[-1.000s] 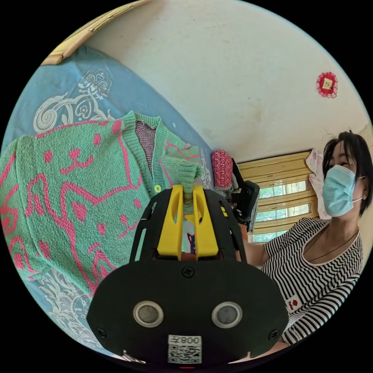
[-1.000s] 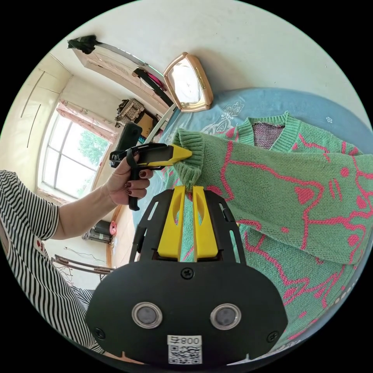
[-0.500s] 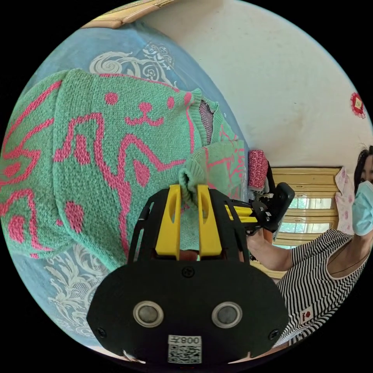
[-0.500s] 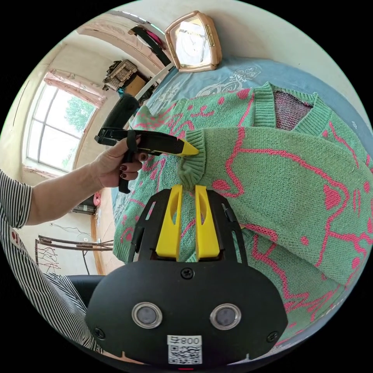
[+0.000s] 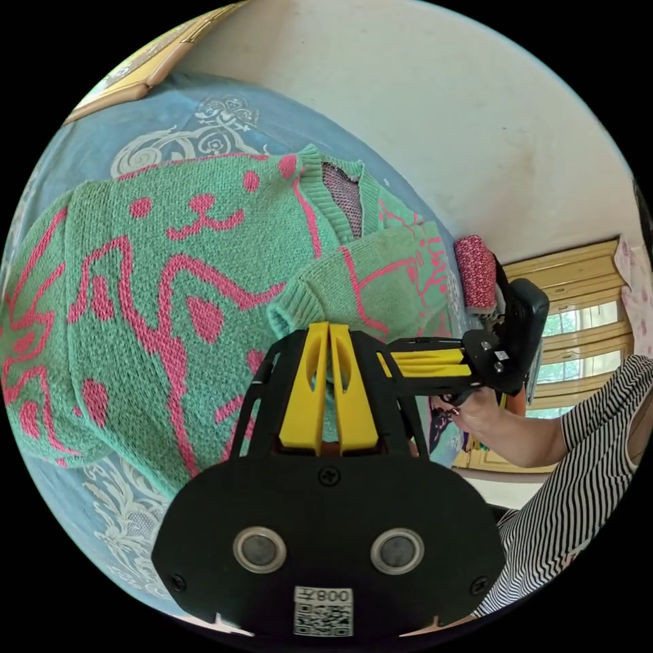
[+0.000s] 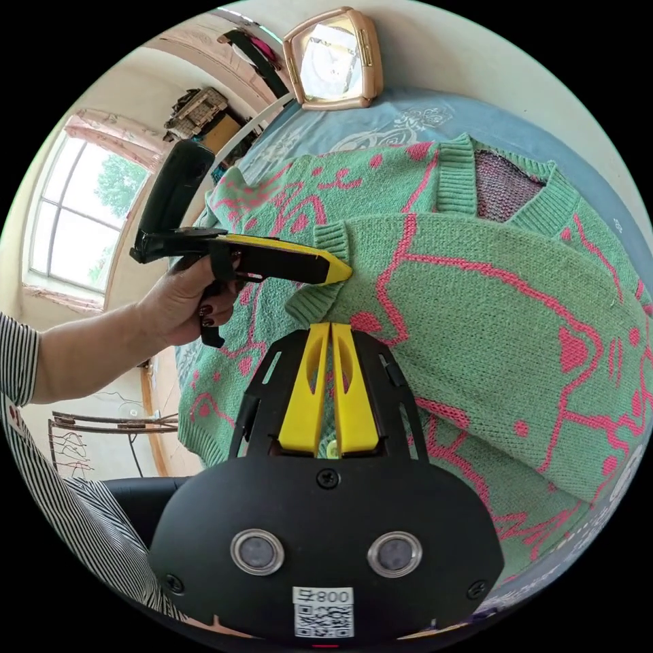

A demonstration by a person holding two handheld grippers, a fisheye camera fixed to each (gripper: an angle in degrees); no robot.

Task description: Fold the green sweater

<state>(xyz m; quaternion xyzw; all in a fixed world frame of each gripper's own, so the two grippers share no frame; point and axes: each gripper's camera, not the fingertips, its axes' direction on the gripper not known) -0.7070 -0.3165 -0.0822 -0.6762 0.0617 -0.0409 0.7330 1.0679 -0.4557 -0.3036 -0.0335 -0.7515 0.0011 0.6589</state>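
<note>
1. Left gripper view: my left gripper (image 5: 329, 326) has its yellow fingers (image 5: 309, 381) closed, with no cloth between the tips that I can see. The cuff (image 5: 294, 314) of the sleeve (image 5: 371, 286) lies just in front of the tips, on the chest of the sweater (image 5: 156, 286), which is spread on the bed (image 5: 115, 517). The right gripper (image 5: 435, 364) comes in from the side, with its tip hidden behind my left one.

2. Right gripper view: the fingers of my right gripper (image 6: 330, 326) are also closed and look empty. The cuff (image 6: 320, 299) lies just ahead of them. The tip of the left gripper (image 6: 340, 272) touches the cuff edge from the side; I cannot tell if it pinches any cloth there.

3. My judgement of the step: the sleeve is laid across the chest. To do it well, I would draw both grippers away low and slowly, so the cuff is not dragged, and then check that the sleeve lies flat and straight.
</note>
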